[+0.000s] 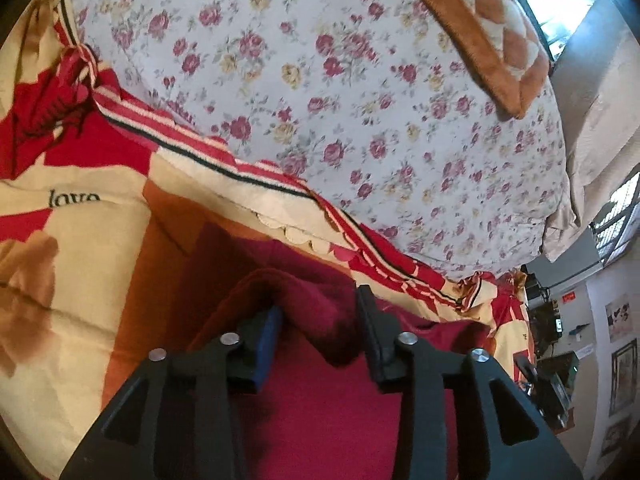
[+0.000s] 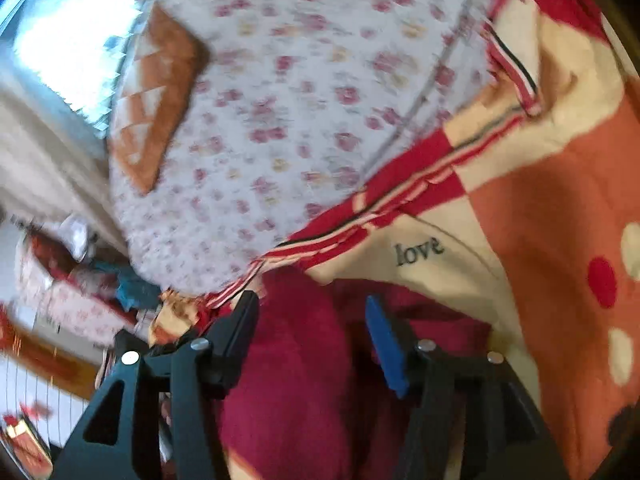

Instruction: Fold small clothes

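A dark red fleece garment (image 1: 320, 400) lies on the patterned blanket (image 1: 80, 240) at the bottom of both wrist views. In the left wrist view a raised fold of it (image 1: 316, 308) bulges up between the fingers of my left gripper (image 1: 320, 320), whose jaws stand apart around it. In the right wrist view the same red garment (image 2: 288, 380) fills the gap of my right gripper (image 2: 312, 320), whose jaws are also apart. I cannot tell whether either gripper pinches the cloth. The view is blurred.
A floral quilt (image 1: 340, 100) lies beyond the blanket's striped border (image 1: 280, 188). A brown and white checked cushion (image 1: 480, 28) sits at the far edge. The blanket shows the word "love" (image 2: 420, 250). Room clutter and framed pictures (image 1: 620, 380) are off the bed's side.
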A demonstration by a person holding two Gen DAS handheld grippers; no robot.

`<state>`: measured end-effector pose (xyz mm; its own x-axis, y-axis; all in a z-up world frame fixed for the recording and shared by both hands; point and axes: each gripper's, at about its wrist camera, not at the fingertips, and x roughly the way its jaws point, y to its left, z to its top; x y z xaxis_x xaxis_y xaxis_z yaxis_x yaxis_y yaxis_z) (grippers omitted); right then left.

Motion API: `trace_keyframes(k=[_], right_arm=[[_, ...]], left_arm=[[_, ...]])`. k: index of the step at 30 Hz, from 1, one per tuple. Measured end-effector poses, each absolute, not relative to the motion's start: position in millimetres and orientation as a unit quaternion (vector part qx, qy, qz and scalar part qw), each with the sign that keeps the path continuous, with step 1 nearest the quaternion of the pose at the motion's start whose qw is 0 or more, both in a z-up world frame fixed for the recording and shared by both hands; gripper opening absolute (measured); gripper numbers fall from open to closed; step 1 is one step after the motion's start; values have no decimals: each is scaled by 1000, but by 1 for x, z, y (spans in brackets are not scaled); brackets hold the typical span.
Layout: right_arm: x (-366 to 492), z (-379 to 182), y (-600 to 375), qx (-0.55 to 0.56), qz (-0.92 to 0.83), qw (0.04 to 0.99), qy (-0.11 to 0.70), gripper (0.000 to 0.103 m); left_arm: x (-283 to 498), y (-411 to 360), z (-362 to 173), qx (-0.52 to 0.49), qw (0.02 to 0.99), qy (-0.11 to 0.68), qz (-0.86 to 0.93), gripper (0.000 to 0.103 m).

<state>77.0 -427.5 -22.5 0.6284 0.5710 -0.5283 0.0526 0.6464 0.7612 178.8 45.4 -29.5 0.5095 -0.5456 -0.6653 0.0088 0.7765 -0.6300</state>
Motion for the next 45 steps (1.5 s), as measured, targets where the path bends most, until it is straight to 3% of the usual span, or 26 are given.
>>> trace_keyframes(k=[2, 5, 9, 11, 15, 18, 23, 29, 33, 37, 39, 42, 45], right_arm=[[64, -9, -413, 348, 186, 825, 404, 59], [55, -2, -377, 272, 211, 838, 424, 59], [71, -16, -335, 169, 192, 847, 466, 59], [85, -29, -335, 126, 140, 862, 471, 51], [100, -55, -386, 183, 34, 849, 495, 51], [83, -51, -407, 219, 56, 848, 480, 51], [50, -25, -412, 232, 87, 855, 456, 51], [49, -32, -394, 183, 71, 851, 488, 50], [35, -31, -411, 208, 62, 859, 463, 36], [40, -32, -404, 129, 40, 874, 467, 22], [45, -39, -390, 99, 54, 871, 479, 20], [43, -46, -358, 62, 92, 868, 484, 5], [37, -46, -329, 36, 145, 861, 486, 3]], left_arm=[[176, 47, -24, -287, 827, 456, -164, 20], [175, 46, -22, -285, 834, 446, -154, 33], [174, 48, -22, -284, 838, 444, -143, 34], [172, 52, -20, -282, 841, 442, -136, 34], [167, 53, -19, -253, 845, 453, -130, 34], [163, 46, -20, -240, 845, 457, -138, 34], [154, 26, -20, -249, 838, 456, -164, 34], [142, 3, -15, -243, 829, 466, -191, 34], [132, 1, -9, -220, 835, 467, -192, 34], [132, 5, -13, -238, 829, 470, -187, 34], [131, 6, -15, -246, 826, 471, -188, 34], [130, 1, -18, -245, 823, 476, -191, 34], [129, -5, -19, -243, 820, 480, -196, 34]])
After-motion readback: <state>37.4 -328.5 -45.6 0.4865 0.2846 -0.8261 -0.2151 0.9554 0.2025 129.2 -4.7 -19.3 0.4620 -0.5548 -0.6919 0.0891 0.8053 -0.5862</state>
